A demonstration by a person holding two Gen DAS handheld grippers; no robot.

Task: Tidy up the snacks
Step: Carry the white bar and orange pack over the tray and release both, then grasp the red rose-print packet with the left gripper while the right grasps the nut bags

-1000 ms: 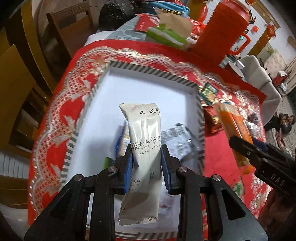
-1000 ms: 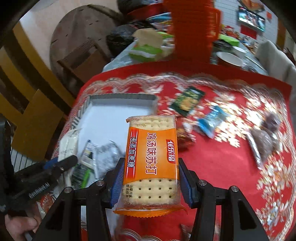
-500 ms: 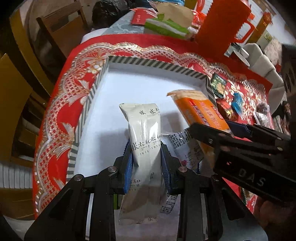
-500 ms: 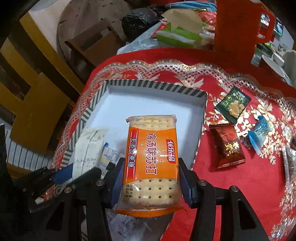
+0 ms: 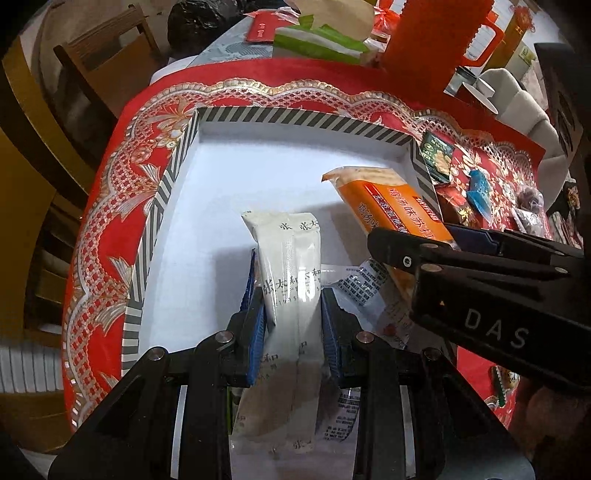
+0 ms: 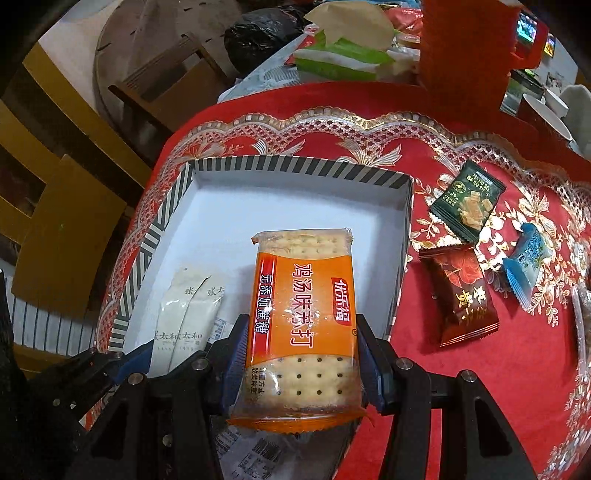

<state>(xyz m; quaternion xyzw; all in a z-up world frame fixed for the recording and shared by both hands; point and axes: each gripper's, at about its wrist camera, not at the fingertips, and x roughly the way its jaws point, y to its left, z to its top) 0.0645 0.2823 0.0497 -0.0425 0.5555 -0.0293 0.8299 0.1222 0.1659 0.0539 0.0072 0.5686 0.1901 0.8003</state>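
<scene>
while both grippers hang over the striped box point(image 5: 177, 162), the left gripper point(image 5: 293, 325) pinches a light, soft cream sachet point(image 5: 291, 280) mid-length. the right gripper point(image 6: 301, 354), half-spread, clamps a brittle orange cracker pack point(image 6: 303, 295) by its long edges, best gripped gently.

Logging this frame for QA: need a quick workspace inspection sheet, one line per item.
Surface: red tablecloth with gold lace pattern.
Job's things: striped box holding some packets; green packet, dark red packet and blue packet lie outside it on the cloth.
Clutter: orange jug, green tissue pack, black bag.
Grippers: left gripper shut on white packet; right gripper shut on orange cracker pack; both over box.
Cables: nothing seen.
Surroundings: wooden chairs.
</scene>
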